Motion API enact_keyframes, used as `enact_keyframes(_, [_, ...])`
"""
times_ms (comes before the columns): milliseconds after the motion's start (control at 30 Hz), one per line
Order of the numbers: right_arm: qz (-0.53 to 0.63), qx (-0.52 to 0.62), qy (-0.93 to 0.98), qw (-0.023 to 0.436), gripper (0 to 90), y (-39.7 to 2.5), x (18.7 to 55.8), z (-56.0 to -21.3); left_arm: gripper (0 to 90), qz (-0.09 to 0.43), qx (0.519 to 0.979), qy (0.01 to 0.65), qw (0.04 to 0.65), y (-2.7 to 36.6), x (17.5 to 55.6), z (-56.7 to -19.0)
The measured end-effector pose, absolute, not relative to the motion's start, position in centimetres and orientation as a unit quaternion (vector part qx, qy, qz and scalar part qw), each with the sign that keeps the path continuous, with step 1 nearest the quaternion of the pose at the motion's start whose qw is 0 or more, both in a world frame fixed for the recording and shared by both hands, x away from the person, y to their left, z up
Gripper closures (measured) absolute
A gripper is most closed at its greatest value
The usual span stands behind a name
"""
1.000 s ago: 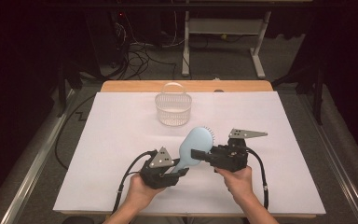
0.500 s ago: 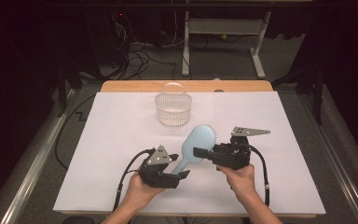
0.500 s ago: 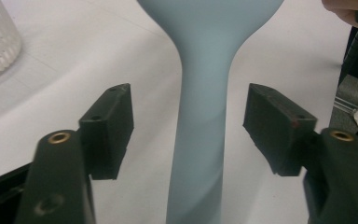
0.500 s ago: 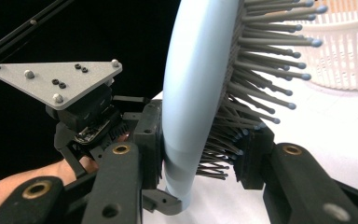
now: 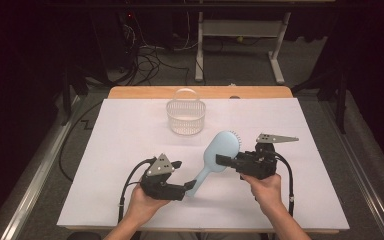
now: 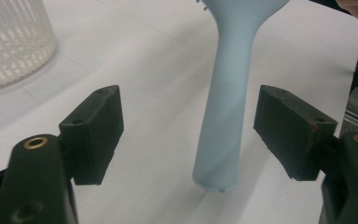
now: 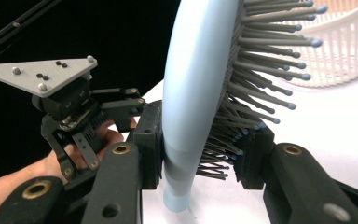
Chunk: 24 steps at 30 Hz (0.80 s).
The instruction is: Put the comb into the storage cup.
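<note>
A light blue hairbrush (image 5: 221, 149) hangs tilted above the white table, head up and far, handle pointing down towards me. My right gripper (image 5: 223, 160) is shut on its head. One jaw presses the smooth back (image 7: 196, 70) and the other presses into the bristles (image 7: 261, 93). My left gripper (image 5: 184, 175) stands open at the handle's lower end. In the left gripper view the handle (image 6: 226, 93) runs between the wide-apart jaws, nearer the right one, touching neither.
A white slatted basket (image 5: 185, 117) with a hoop handle stands at the back middle of the white sheet (image 5: 125, 135). The wooden table edge (image 5: 260, 92) lies behind it. Cables and a desk frame are on the floor beyond.
The right gripper and the brush have drifted slightly right and away. The left hand has barely moved.
</note>
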State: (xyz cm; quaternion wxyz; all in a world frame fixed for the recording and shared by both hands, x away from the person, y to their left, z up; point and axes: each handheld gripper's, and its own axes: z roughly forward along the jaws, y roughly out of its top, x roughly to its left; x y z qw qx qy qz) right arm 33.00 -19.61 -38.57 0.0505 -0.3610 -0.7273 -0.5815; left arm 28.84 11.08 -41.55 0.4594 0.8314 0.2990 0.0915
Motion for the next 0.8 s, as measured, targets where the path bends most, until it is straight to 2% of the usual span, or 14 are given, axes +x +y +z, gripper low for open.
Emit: enact_keyframes(800, [-0.565,-0.399,-0.721,0.018,60.9,-23.4,33.4,-37.4,23.6,0.125,0.785,0.359,0.489,18.1,28.4,-42.2])
